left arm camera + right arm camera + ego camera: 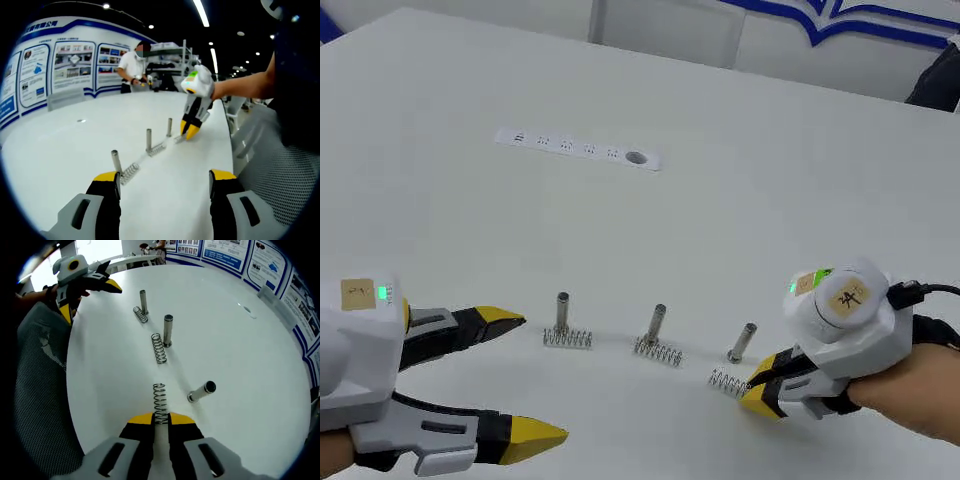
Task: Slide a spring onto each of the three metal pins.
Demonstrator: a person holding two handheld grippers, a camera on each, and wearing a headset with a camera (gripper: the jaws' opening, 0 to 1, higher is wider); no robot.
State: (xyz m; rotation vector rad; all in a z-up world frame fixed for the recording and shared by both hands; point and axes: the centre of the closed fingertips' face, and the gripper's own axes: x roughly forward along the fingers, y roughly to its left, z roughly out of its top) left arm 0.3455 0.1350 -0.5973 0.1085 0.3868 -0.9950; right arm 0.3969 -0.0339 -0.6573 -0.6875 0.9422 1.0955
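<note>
Three short metal pins stand on the white table: left pin [562, 310], middle pin [657, 322], right pin [742, 342]. A spring lies in front of each: left spring [567, 338], middle spring [657, 351], right spring [727, 381]. My right gripper [765, 385] is shut on the near end of the right spring [159, 402], low at the table beside the right pin [201, 391]. My left gripper [528, 378] hovers open and empty left of the left pin [116, 160], with its left spring [129, 171] just ahead of the jaws.
A white power strip [580, 148] lies farther back on the table. A person [132, 70] stands at the table's far end. A mesh chair [265, 165] sits close to the near table edge.
</note>
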